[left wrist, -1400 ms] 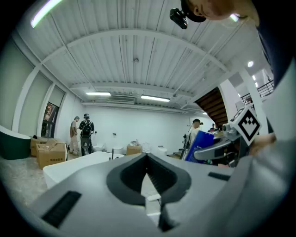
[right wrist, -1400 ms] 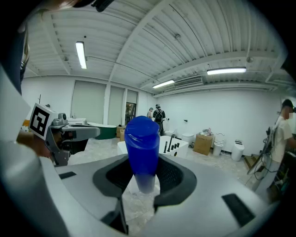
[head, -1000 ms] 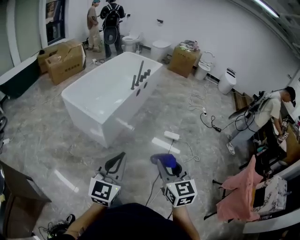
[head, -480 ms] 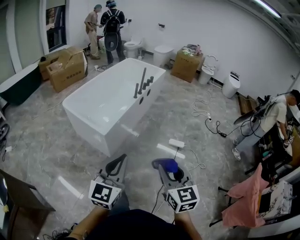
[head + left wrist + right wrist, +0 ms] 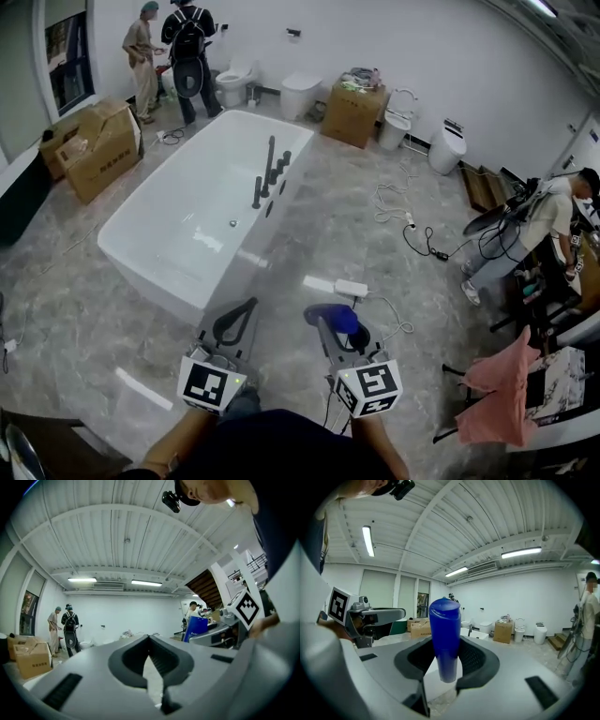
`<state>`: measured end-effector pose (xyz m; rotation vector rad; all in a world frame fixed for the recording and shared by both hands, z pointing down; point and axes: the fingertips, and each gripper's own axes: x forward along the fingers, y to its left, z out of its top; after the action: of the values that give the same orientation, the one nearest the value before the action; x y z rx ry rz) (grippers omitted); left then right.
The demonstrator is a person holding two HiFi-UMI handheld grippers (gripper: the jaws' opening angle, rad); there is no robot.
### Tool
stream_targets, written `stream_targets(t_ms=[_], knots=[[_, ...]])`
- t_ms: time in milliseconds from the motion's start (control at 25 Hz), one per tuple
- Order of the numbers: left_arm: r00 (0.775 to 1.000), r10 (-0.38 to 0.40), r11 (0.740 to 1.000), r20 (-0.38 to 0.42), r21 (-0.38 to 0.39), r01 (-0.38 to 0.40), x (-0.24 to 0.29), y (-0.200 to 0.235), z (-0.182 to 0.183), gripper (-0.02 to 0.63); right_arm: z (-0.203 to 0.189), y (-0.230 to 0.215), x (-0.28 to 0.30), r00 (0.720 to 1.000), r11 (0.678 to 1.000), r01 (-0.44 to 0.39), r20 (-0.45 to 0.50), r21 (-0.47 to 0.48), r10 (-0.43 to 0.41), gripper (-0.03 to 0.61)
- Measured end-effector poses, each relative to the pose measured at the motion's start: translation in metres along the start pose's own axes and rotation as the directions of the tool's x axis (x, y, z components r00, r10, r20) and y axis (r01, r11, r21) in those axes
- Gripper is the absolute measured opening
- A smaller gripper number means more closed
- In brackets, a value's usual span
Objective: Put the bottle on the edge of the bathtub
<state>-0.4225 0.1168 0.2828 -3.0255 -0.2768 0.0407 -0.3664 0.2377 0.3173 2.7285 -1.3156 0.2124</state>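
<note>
Both forearms enter from the bottom edge of the head view, side by side, each roughly level and pointing up the frame. The left hand-held gripper (image 5: 249,304) has its jaws pressed together at the tips, with nothing between them. The right hand-held gripper (image 5: 322,324) pinches the blue bottle (image 5: 332,317) partway up its body. The bottle stands upright, its long axis vertical and its rounded cap on top, with its lower end hanging free below the jaws. It is carried above the grey floor (image 5: 309,234), well apart from the white bathtub (image 5: 178,216) in the upper left.
</note>
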Motion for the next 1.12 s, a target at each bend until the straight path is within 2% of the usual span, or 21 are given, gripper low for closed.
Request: stream_targets(t_ms=[280, 440, 520, 760, 1120], knots=[[0.997, -0.077, 0.996, -0.015, -0.054, 0.076, 0.057, 0.077, -0.013, 0.002, 0.013, -0.008, 0.083, 0.997, 0.996, 0.081, -0.012, 0.029, -0.081, 0.158], [0.994, -0.113, 0.993, -0.009, -0.022, 0.112, 0.075, 0.104, -0.024, 0.002, 0.012, -0.011, 0.108, 0.992, 0.991, 0.123, -0.036, 0.042, -0.122, 0.158], [0.993, -0.121, 0.993, -0.013, -0.013, 0.121, 0.084, 0.114, -0.03, 0.002, 0.01, -0.014, 0.117, 0.99, 0.99, 0.135, -0.054, 0.048, -0.133, 0.158], [0.99, -0.125, 0.99, -0.06, -0.079, 0.12, 0.101, 0.127, -0.045, 0.002, 0.008, -0.026, 0.134, 0.983, 0.984, 0.169, -0.079, 0.06, -0.164, 0.16], [0.989, -0.135, 0.989, -0.062, -0.073, 0.13, 0.139, 0.148, -0.052, 0.002, 0.028, -0.052, 0.168, 0.982, 0.981, 0.189, -0.038, 0.047, -0.187, 0.16]])
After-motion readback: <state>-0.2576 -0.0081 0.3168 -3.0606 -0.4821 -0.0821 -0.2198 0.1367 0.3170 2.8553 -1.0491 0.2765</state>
